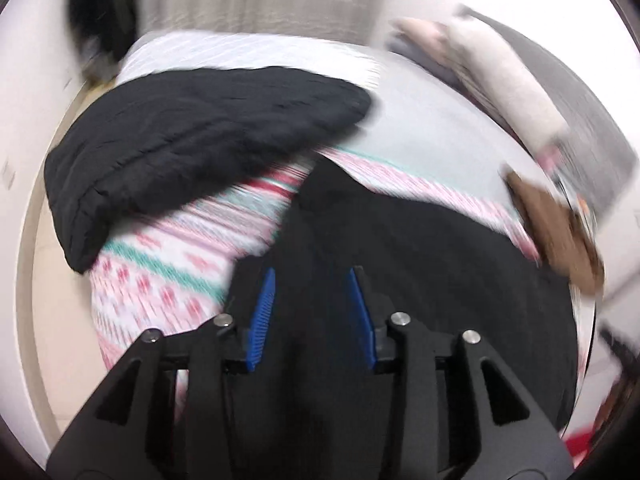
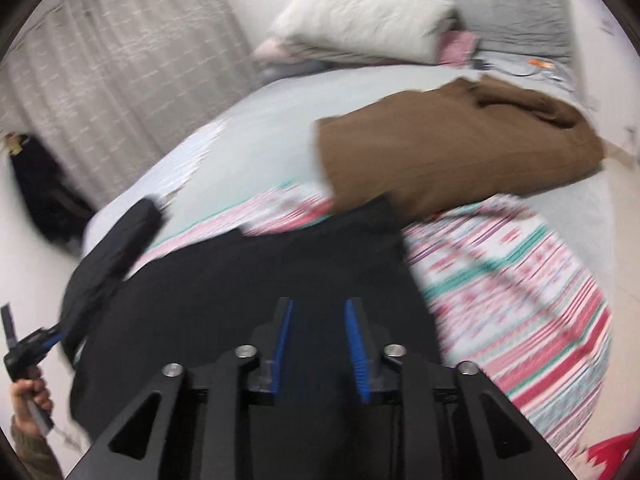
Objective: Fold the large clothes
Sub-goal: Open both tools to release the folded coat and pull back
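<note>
Here, a black garment [image 2: 248,280] lies spread across a bed covered by a patterned blanket [image 2: 520,288] of pink, red and teal stripes; this garment is the large piece to be folded, and everything else is placed relative to it. Beyond its far right corner sits a brown garment [image 2: 452,148], roughly folded, likely set aside as finished. Farther beyond that, near the head of the bed, rests a pale rolled duvet [image 2: 360,24]. The left gripper [image 1: 312,316] hovers over the garment's near edge, blue pads [image 1: 262,312] spread apart with dark cloth visible beneath them but nothing pinched. In its view a thick folded flap of the black garment [image 1: 200,136] bulges up to the left, probably a sleeve or side panel turned inward to narrow the shape. The right gripper [image 2: 318,344] likewise points forward over the garment's middle, its pads parted and gripping nothing. From the right view, the person's left hand [image 2: 30,400] clasps the left tool's handle at the garment's left edge, wrist low. Both views are motion-blurred.
</note>
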Available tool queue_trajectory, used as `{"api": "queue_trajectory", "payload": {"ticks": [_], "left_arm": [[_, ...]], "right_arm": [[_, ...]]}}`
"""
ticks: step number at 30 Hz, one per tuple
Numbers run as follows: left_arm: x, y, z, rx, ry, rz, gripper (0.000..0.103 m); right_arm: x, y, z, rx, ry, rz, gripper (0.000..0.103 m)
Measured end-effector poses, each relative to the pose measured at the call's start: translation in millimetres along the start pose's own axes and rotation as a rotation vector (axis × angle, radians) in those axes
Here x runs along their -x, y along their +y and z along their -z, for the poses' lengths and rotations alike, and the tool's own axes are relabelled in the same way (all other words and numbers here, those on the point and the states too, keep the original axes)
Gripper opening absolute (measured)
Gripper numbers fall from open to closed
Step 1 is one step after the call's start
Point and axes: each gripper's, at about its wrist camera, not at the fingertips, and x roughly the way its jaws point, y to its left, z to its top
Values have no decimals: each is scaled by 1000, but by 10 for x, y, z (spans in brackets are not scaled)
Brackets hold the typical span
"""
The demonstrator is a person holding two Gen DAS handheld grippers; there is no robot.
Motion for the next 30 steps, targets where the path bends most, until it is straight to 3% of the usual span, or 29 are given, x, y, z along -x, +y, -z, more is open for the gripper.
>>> {"api": "queue_trajectory", "payload": {"ticks": [3,6,9,11,13,15,20,24,30], "left_arm": [[149,-573,526,-160,-14,59,48],[20,-855,860,-262,1,56,49],[-283,-739,1041,-313,21,-60,49],[-420,-431,1034,-256,29,-100,49],[-435,-211,950,-237,8,-125,44],[-407,-123,922,-253,-22,-189,44],[-448,-114,982,-332,-43,-212,43],[-477,-86,1007,-298,-28,-214,43],[-234,-205,939,-254,-48,-207,44]], "right_arm": [[-106,583,365,123,54,-68,41],[-397,1164,814,291,144,-112,41],[-693,1425,1181,466,205,-38,43],[-712,1337,1197,464,190,-12,53],[-704,1064,1105,397,169,53,54],[-685,698,1054,362,147,133,55],[-559,-94,981,229,110,170,55],[-593,-208,1055,245,73,196,56],[-444,-5,1023,180,61,271,60]]}}
